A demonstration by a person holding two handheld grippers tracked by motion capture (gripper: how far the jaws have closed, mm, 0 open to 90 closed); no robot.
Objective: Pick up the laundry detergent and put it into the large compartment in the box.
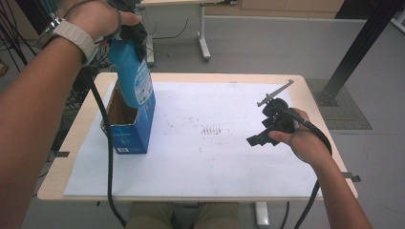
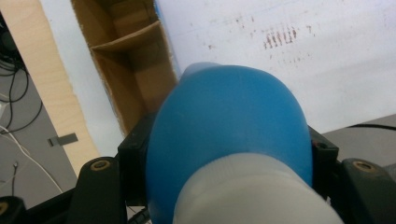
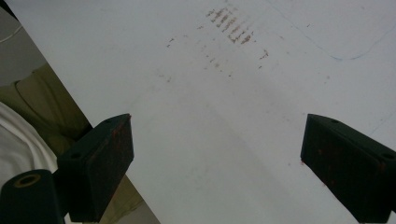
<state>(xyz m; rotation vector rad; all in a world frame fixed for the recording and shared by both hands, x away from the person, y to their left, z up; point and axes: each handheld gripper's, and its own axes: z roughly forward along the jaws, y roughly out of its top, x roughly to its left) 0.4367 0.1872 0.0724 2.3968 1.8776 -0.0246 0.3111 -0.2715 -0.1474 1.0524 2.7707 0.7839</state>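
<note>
Here the left gripper is clamping a blue plastic bottle with a pale cap, hanging half inside an open blue cardboard box at the table's left. Tilting could be catching the box rim and toppling it. The right gripper is hovering wide open, empty; the left gripper view is revealing the box's cardboard divider.

Even, soft indoor light falls from above; shadows on the white sheet are faint. The high view is fairly sharp but bends slightly at its edges. In the left gripper view the blue bottle sits too close and looks soft and blurred. The right gripper view is dimmer, with a greyish cast
</note>
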